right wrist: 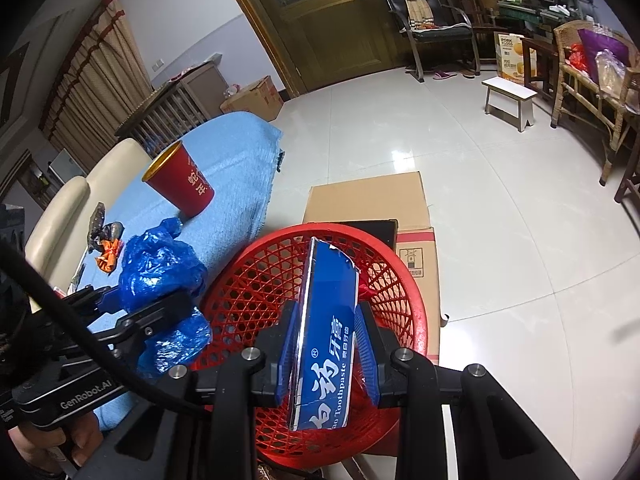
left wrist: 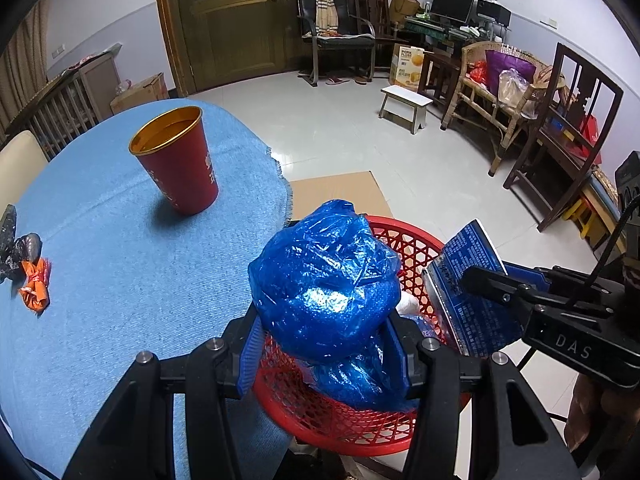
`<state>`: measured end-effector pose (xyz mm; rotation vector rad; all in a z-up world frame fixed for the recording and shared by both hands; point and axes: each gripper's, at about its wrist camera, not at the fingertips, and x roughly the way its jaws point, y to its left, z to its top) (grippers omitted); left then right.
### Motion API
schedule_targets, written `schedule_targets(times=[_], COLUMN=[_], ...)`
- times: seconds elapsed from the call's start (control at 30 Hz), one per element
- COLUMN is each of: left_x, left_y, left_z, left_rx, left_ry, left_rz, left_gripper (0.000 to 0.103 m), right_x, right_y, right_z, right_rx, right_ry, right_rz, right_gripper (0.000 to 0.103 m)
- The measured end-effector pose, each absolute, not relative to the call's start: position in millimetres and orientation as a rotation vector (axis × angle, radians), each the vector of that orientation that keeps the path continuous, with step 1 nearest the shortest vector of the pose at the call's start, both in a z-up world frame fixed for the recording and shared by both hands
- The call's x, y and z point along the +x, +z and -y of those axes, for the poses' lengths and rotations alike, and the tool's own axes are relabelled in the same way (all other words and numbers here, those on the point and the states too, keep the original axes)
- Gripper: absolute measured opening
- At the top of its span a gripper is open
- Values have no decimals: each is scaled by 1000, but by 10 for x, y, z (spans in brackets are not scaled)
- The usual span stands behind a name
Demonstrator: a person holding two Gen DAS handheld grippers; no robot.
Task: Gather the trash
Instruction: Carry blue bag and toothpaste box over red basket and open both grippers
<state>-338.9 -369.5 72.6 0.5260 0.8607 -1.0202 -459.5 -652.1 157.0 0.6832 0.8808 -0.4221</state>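
Over the red mesh basket (right wrist: 248, 280), the right gripper (right wrist: 328, 344) clamps a flattened blue toothpaste box (right wrist: 326, 320) between its blue pads; white Chinese characters and the words "ao Toothpaste" run along the box's face, and its torn far end points down into the basket. Just to its left, the left gripper (left wrist: 326, 344) is closed around a crumpled blue plastic bag (left wrist: 326, 280), held above the basket's near rim at the table edge. The right wrist view reads "GenRobot.AI" on the left gripper's body, while the left wrist view shows "DAS" on the right gripper's body and the box's back panel of small white print, too fine to read. Only the left wrist view catches something white lying inside the basket, partly hidden behind the bag. On the blue tablecloth (left wrist: 120, 280) stands a red paper cup (left wrist: 176, 164) with a gold lining and white characters, and farther left lie an orange wrapper (left wrist: 36, 286) and a dark crumpled wrapper (left wrist: 16, 248), touching. The basket sits against a brown cardboard box (right wrist: 368, 200) on the tiled floor.
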Motion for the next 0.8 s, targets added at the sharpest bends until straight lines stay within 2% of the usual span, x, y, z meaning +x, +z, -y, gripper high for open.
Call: schedule_targets(times=[0.2, 0.3, 0.33, 0.37, 0.43, 0.8], left_x=[-3379, -3336, -3324, -3313, -3295, -3072], left_y=[703, 680, 666, 646, 608, 833], left_z=[3709, 3686, 3685, 3688, 3687, 3352], left_rx=[525, 493, 480, 479, 489, 397], left_ry=[-1020, -1042, -1052, -1048, -1038, -1022], left_rz=[-864, -896, -909, -923, -933, -915], left_gripper=[54, 57, 60, 68, 73, 74], right_x=[-4575, -4568, -4570, -4579, -4597, -4541], right_y=[1530, 1492, 1478, 1464, 1476, 1802], right_z=[6520, 6545, 6555, 6573, 6592, 6543], right_rx=[684, 689, 694, 706, 719, 657], right_ry=[-432, -460, -468, -478, -488, -513], right_rz=[-898, -920, -925, -928, -919, -859], right_gripper=[31, 38, 57, 78, 79, 79])
